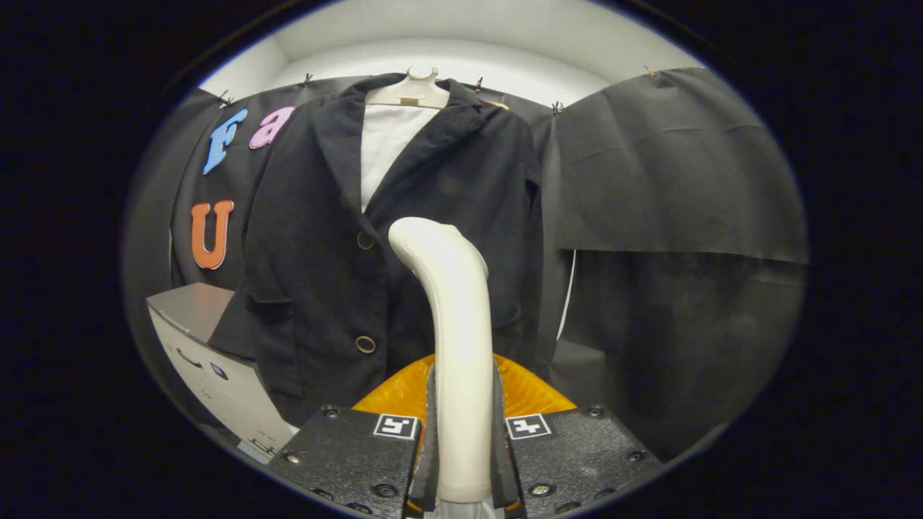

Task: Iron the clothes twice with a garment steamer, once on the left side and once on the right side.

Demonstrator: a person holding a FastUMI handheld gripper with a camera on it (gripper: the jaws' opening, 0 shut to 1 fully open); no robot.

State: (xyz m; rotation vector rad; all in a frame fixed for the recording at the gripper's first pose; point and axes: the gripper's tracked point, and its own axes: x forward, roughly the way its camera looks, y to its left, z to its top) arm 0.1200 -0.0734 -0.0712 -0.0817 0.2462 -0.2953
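You hold a smooth, glossy cream plastic steamer handle point(456, 346) pinched between matt black, rubbery-looking fingers point(430, 447) of the gripper point(463, 447), whose body is rough, speckled black. Under the handle, low in the middle of the frame, sits ribbed, translucent orange plastic point(526, 393). Ahead hangs a matt black woven cloth jacket point(317, 238) with shiny ringed buttons point(365, 344), over smooth white fabric point(386, 140), on a pale plastic hanger point(414, 90).
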